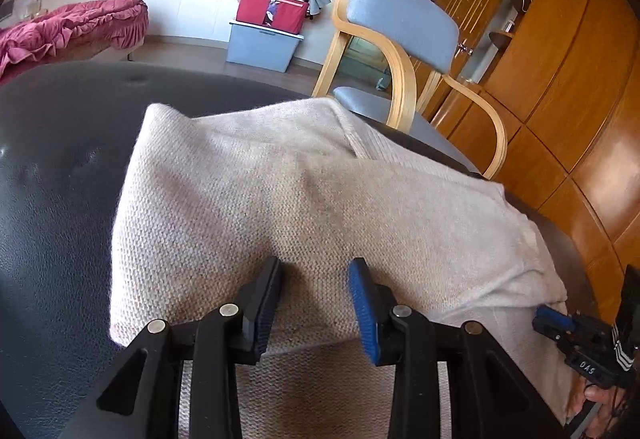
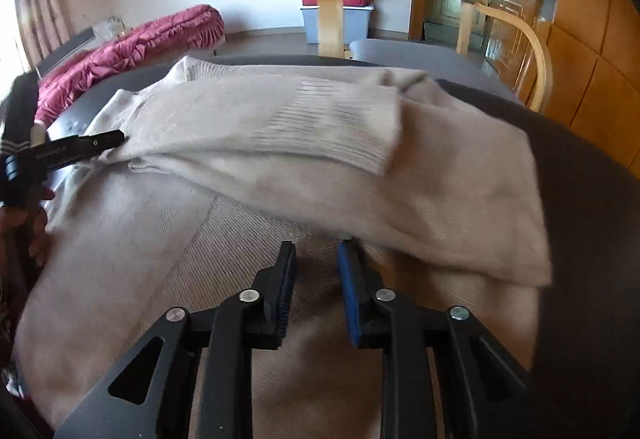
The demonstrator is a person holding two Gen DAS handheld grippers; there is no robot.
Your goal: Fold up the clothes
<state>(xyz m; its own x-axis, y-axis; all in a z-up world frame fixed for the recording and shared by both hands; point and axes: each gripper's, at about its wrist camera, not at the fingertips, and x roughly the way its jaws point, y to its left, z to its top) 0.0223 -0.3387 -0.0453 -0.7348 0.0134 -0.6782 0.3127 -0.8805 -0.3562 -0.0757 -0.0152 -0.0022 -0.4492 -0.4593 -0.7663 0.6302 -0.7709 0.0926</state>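
Observation:
A beige knit sweater (image 1: 304, 191) lies partly folded on a black padded surface (image 1: 60, 167). My left gripper (image 1: 316, 267) hovers just above its folded part, fingers spread open with nothing between them. From the right wrist, a ribbed sleeve (image 2: 320, 127) lies across the sweater (image 2: 460, 199), blurred. The right gripper (image 2: 317, 251) is low over the sweater's front, open with a narrower gap and nothing held. The right gripper (image 1: 560, 323) also shows at the sweater's right edge, held by a hand. The left gripper (image 2: 100, 143) touches the sweater's left edge.
A grey chair with bent wooden arms (image 1: 404, 23) stands just past the surface's far edge. Wooden cupboards (image 1: 560, 71) fill the right side. Against the back wall are a red bag on a pale blue box (image 1: 264, 43) and a bed with a crimson cover (image 1: 60, 27).

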